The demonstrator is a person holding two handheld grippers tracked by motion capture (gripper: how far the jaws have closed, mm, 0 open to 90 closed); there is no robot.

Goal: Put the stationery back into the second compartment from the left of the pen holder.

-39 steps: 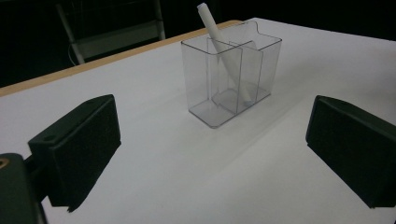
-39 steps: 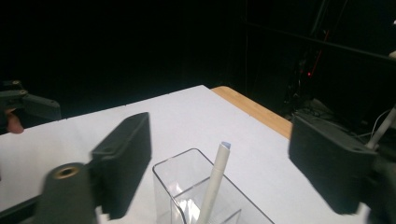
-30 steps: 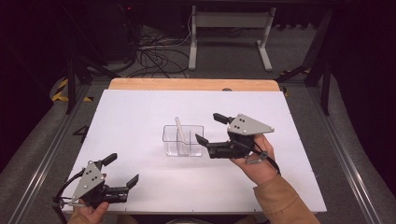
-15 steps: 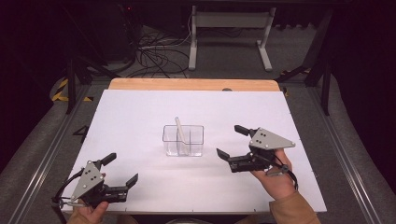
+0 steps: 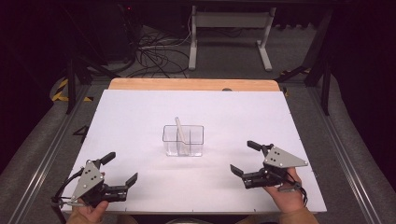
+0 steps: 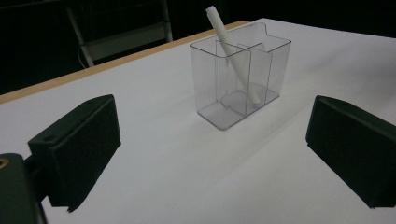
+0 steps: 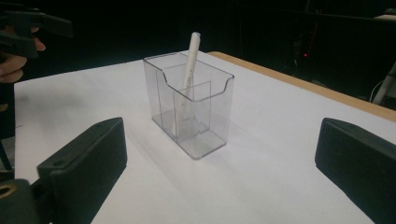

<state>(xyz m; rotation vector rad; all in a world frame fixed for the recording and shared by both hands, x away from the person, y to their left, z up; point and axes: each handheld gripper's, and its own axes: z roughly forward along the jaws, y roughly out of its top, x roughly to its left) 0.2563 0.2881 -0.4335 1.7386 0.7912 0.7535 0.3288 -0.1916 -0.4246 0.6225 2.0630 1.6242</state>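
Nearest the person, both grippers are hovering low over the white table (image 5: pixel 140 112), each cut off at the wrist by the bottom edge of the high view. The left gripper (image 5: pixel 120 169) is sitting with its jaws spread wide and nothing between them. The right gripper (image 5: pixel 244 157) has just been opening, its jaws now gaping wide and empty too. Farther out, between the two and well apart from both, the clear divided holder (image 5: pixel 183 140) is standing upright mid-table. A white pen (image 6: pixel 232 49) is leaning inside it, its lower end blurring behind the clear dividers, so the exact compartment is hard to call. Beyond the table's wooden edge (image 5: pixel 191 84), cables and a stand's legs are fading into darkness.
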